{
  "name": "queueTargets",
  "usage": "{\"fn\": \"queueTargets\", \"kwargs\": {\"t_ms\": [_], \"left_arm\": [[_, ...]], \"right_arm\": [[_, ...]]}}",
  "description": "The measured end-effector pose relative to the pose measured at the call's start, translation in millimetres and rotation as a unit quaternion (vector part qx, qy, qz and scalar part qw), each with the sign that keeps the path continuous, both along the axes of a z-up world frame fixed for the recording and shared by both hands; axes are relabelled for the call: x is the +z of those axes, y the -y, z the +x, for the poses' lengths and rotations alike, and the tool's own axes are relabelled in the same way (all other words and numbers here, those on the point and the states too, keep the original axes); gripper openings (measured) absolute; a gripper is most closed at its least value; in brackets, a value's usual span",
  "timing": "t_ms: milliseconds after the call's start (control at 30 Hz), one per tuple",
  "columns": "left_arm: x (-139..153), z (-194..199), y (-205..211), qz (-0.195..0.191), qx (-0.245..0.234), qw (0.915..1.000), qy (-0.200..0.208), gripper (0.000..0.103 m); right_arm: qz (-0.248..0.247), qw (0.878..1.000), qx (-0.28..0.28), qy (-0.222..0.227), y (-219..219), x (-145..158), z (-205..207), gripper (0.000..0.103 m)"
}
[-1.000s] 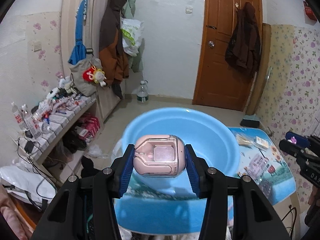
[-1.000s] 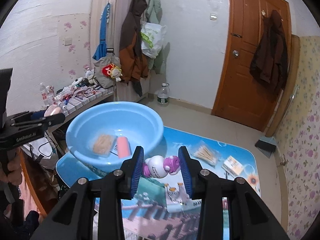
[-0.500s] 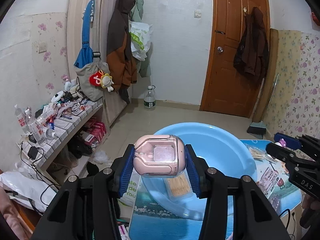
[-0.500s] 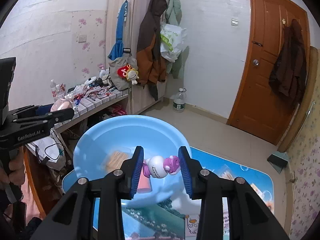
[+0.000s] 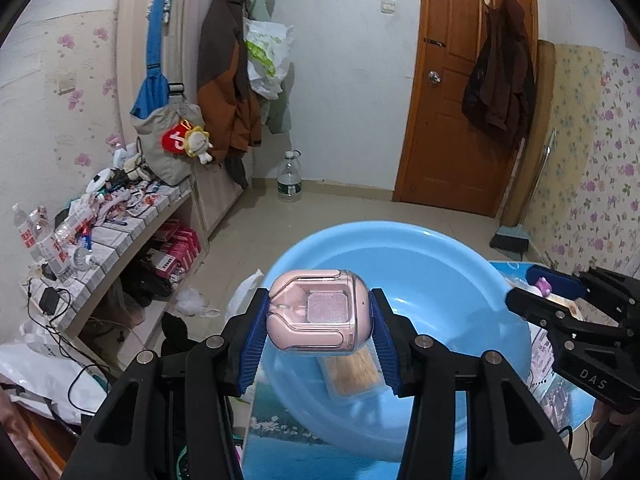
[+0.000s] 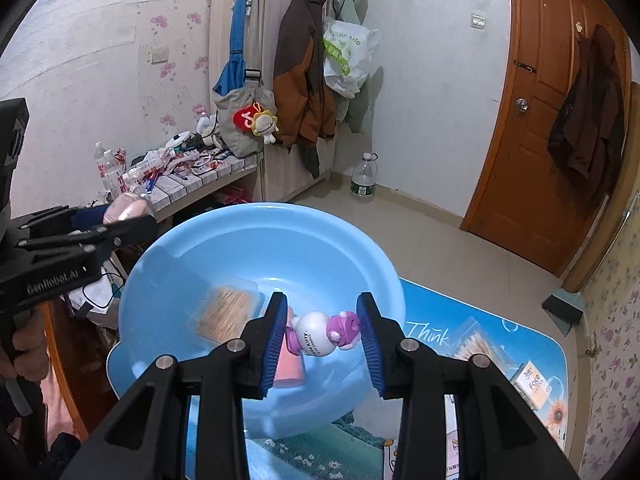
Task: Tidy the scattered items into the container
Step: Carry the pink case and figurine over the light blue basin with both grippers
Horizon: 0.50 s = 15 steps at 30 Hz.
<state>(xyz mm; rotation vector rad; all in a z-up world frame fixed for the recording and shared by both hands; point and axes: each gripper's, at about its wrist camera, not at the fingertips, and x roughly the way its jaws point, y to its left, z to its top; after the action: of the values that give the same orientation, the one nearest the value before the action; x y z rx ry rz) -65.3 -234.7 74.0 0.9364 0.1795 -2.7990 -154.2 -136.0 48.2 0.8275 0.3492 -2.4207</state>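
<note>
Two loads are in the air at once, and over the last second both have swung from beside the round light-blue plastic basin to above it. My left gripper has its jaws pinching a pink earbud case with a clear lid, and where a second ago the basin filled the view just ahead of it, the case now hangs over the near-left part of the bowl. My right gripper has its jaws clamped on a small white-and-purple toy figure lying sideways between the blue pads; it was over the picture-printed blue worktop before and now sits above the basin's near side. Already resting inside the bowl are a clear packet of wooden toothpicks and a flat pink block, partly hidden behind my right jaws. I judge both carries are nearly done: what remains is to lower a little and let go, one at a time, so the case and the toy do not knock each other. Still on the worktop to the right are another clear packet of sticks and a small white-and-orange box, so the tidying has more trips to go.
</note>
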Motion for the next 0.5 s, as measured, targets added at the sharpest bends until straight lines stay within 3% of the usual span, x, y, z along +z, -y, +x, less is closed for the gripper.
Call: {"fn": "queueTargets", "kwargs": {"t_ms": [500], "left_arm": [[-22.2,-60.0,-9.7,-0.022,-0.038,0.9977,0.050,0.047]], "right_arm": [[0.039,0.997,0.025,0.057,22.2,-39.7,-52.5,0.037]]}}
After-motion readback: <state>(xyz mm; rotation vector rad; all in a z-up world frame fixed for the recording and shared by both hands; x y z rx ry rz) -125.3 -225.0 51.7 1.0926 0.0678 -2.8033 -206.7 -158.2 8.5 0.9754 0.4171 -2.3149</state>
